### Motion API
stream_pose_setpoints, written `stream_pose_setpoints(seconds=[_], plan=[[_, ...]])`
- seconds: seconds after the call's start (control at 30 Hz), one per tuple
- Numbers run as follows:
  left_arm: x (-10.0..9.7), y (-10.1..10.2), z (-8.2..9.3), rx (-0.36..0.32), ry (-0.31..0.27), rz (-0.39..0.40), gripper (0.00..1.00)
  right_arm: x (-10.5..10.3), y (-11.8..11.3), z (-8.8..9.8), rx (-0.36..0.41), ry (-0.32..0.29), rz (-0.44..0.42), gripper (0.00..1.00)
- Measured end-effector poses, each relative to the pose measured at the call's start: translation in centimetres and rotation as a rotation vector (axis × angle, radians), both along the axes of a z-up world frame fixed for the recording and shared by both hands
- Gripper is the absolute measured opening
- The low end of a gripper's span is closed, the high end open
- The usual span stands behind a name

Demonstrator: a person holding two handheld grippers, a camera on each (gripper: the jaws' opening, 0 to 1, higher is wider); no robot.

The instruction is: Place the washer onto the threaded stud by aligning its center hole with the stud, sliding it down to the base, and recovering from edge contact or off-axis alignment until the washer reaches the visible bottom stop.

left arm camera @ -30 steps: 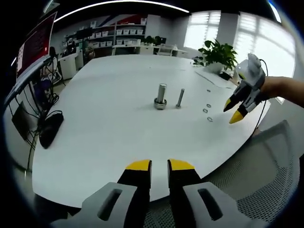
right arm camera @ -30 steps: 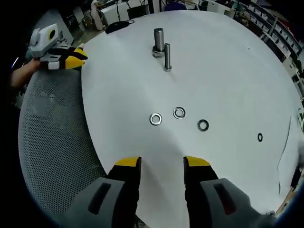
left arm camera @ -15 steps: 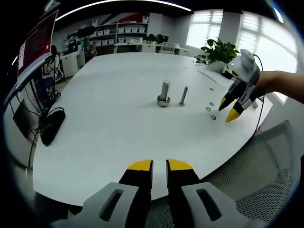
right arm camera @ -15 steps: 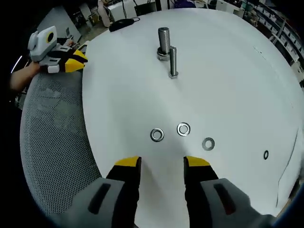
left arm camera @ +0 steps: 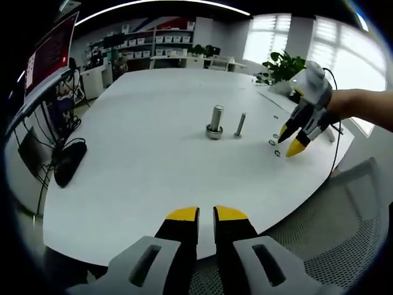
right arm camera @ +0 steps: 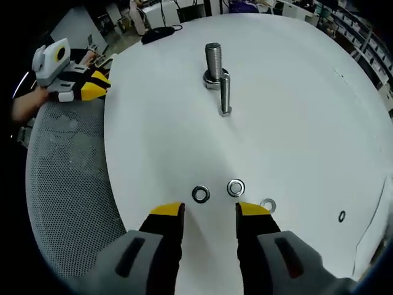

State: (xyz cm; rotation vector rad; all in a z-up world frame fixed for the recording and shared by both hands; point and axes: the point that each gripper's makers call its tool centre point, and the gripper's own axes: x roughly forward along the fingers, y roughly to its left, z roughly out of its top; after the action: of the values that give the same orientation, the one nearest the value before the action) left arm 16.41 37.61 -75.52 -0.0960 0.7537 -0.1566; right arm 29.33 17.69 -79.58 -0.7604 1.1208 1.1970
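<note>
Four washers lie flat on the white worktop, in a loose row near its edge on the right gripper's side: three close together and a fourth, smaller-looking one well apart toward the far end of the row. Each is a thin, shiny metal ring with a round centre hole; none is on a stud. Two studs stand upright near the middle of the worktop. The thick stud is threaded and has a ring-like collar at its base; the thin stud stands just beside it, slimmer and shorter, with a small base.

The right gripper hangs low over the row, its yellow-tipped jaws apart and holding nothing; the nearest washers lie just ahead of the tips, the third partly hidden beside the right jaw. In the left gripper view it shows at the worktop edge, tips pointing down at the washers.

The left gripper is held off the near edge of the worktop, over a mesh chair, its jaws nearly together with only a narrow gap, and empty.

A dark object lies at the far left edge.
</note>
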Motion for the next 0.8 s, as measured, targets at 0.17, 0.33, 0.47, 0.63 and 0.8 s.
stream_pose_setpoints(seconds=[0.17, 0.33, 0.47, 0.63, 0.8], plan=[[0.1, 0.0, 0.0, 0.0, -0.002, 0.001, 0.07, -0.4, 0.6, -0.1, -0.01, -0.003, 0.043, 0.33], [0.0, 0.0, 0.0, -0.003, -0.001, -0.004, 0.06, -1.3, 1.6, -0.1, -0.01, 0.011, 0.102, 0.29], [0.0, -0.1, -0.1, -0.007, 0.005, -0.008, 0.07, -1.0, 1.4, -0.3, -0.061, -0.034, 0.174, 0.24], [0.0, -0.1, -0.1, -0.007, 0.005, -0.007, 0.06, -0.9, 1.2, -0.5, -0.139, -0.107, 0.313, 0.2], [0.0, -0.1, -0.1, -0.006, 0.007, -0.005, 0.06, -0.8, 1.4, -0.6, -0.162, -0.101, 0.318, 0.21]])
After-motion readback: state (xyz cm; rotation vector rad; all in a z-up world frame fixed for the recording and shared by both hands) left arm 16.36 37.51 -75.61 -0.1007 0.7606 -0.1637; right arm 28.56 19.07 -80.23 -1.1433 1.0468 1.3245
